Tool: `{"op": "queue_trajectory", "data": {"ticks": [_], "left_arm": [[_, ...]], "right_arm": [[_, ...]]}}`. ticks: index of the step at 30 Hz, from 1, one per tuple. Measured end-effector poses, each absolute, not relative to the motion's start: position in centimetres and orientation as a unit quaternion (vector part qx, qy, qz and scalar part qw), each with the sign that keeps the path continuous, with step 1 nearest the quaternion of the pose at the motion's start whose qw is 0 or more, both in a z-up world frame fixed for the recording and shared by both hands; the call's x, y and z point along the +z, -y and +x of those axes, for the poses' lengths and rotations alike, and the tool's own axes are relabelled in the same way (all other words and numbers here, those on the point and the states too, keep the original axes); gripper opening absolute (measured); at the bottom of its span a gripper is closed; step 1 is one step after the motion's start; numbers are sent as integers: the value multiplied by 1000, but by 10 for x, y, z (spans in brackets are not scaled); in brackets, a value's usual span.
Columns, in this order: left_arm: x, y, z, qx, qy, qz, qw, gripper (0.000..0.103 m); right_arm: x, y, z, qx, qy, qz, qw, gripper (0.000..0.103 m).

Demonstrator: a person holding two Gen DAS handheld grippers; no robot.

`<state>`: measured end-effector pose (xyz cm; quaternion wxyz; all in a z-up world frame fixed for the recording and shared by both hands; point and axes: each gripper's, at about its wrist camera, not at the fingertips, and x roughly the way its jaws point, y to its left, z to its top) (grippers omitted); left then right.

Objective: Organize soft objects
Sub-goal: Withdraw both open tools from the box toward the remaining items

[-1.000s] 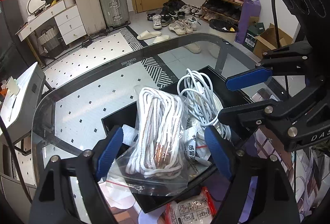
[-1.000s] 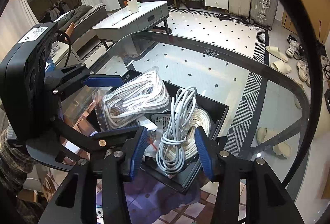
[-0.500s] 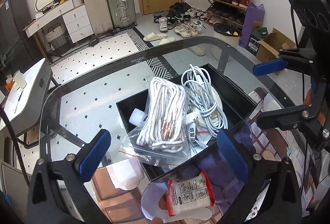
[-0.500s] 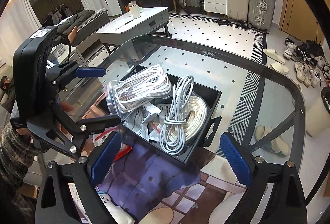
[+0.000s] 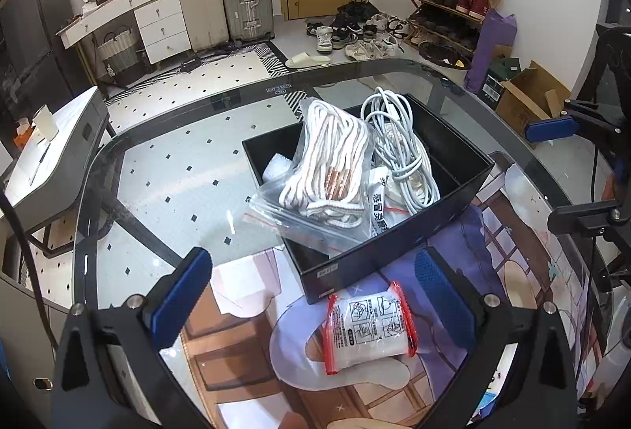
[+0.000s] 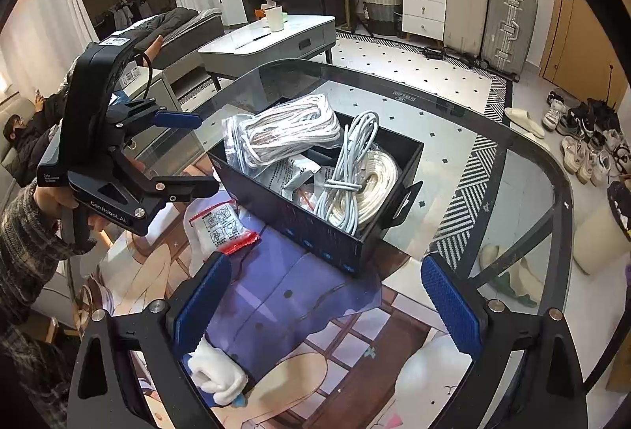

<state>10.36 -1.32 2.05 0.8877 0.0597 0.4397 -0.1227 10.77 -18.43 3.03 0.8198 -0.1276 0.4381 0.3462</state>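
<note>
A black box (image 5: 398, 251) (image 6: 315, 227) stands on a glass table. In it lie a clear bag of white cord (image 5: 327, 164) (image 6: 284, 133), a coiled white cable (image 5: 398, 145) (image 6: 347, 172) and white packets (image 6: 292, 172). A red-edged white packet (image 5: 368, 326) (image 6: 219, 225) lies on the printed mat in front of the box. My left gripper (image 5: 311, 298) (image 6: 189, 152) is open and empty above that packet. My right gripper (image 6: 327, 302) (image 5: 568, 172) is open and empty, held back from the box.
A printed mat (image 6: 299, 310) covers the near table. A white soft object (image 6: 217, 373) lies by my right gripper's left finger. The glass table's rim (image 5: 94, 184) curves around the box. A low white table (image 6: 268, 42) stands beyond.
Both grippers opened wide and pulled back from the box. The left let go of the cord bag and the right let go of the white cable; both now rest in the box.
</note>
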Motion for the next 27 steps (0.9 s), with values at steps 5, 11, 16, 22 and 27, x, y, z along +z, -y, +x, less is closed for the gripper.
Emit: {"op": "queue_trajectory", "data": {"ticks": [5,11,16,22,27], "left_arm": [[17,16,99,-125,-444,58,885,103],[12,19,95,-124,-449,59,883,103],[5,22,92,-125,-454,61,880,103],[-4,25,87,-130,-461,61,876,103],[-11,28,85,-132,-466,61,873,103]], "right_arm": [[20,185,101,350,-445,-131,814,98],[14,189,90,362,-449,-133,806,98],[7,191,80,373,-452,-134,799,98],[-2,188,70,384,-460,-140,788,98],[-12,182,62,398,-471,-149,773,98]]}}
